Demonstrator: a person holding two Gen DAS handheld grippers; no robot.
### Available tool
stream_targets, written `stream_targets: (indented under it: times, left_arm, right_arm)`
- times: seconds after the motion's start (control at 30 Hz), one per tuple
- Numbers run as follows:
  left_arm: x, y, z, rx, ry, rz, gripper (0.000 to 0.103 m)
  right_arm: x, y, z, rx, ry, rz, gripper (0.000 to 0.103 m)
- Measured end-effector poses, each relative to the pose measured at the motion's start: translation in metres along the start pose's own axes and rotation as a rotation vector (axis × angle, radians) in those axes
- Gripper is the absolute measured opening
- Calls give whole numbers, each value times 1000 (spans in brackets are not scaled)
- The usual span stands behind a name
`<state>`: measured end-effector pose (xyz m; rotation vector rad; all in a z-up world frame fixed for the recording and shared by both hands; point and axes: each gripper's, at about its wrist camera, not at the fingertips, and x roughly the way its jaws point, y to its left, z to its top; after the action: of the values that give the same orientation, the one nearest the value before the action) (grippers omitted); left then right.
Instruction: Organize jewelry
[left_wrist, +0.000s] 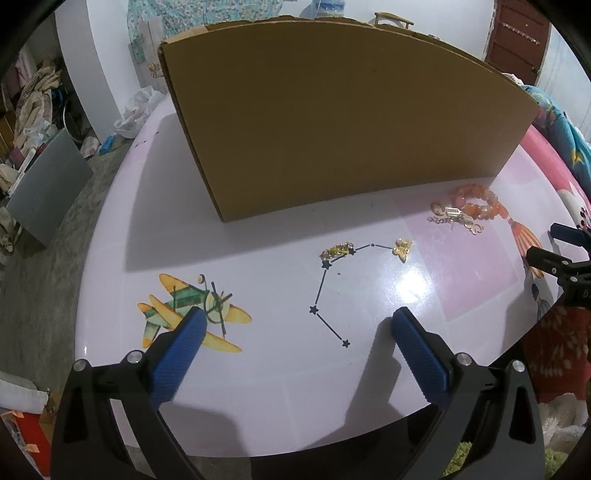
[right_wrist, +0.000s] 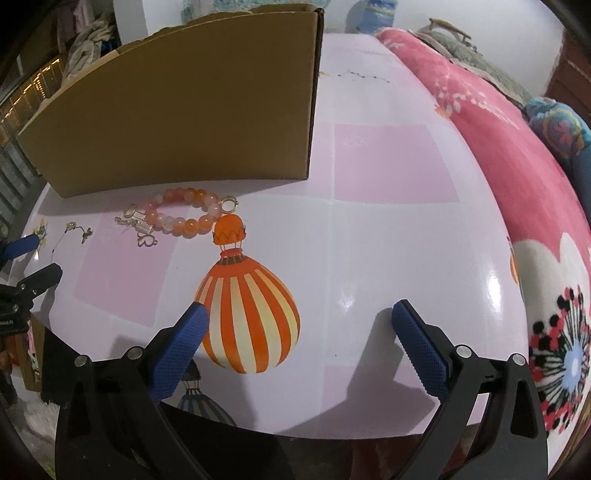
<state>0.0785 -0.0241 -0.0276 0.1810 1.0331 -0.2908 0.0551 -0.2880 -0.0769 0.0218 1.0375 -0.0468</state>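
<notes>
The bracelet (right_wrist: 184, 212) lay ahead-left of the wide, empty right tongs (right_wrist: 299, 332), nearer them than the equally wide left tongs (left_wrist: 297, 334).

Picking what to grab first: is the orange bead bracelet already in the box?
Out. The bracelet lies on the table in front of the cardboard box.

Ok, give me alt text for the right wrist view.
The open right gripper hovers over a glossy table printed with a striped balloon. Farther off, an orange bead bracelet and small gold charms lie in front of a cardboard box.
</notes>
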Motion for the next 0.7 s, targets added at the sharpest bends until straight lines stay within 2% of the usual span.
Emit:
stream_targets:
  times: [0.3,0.4,0.53,0.7]
  left_arm:
    - [-2,2,-4,40,-10,-17,99]
    - [-7,4,-7,48,-39,-17,99]
    - [-21,9,-11,32,-114,-72,98]
    - [-39,19,-12,11,-192,-125,94]
  right_arm:
    - [-6,6,-2,-32,-32,-11,95]
    - [-21,14,-3,-45,-93,43,95]
    - [-40,23,-2,-45,-168,121,95]
    - [-50,36,1,-36,-205,247,95]
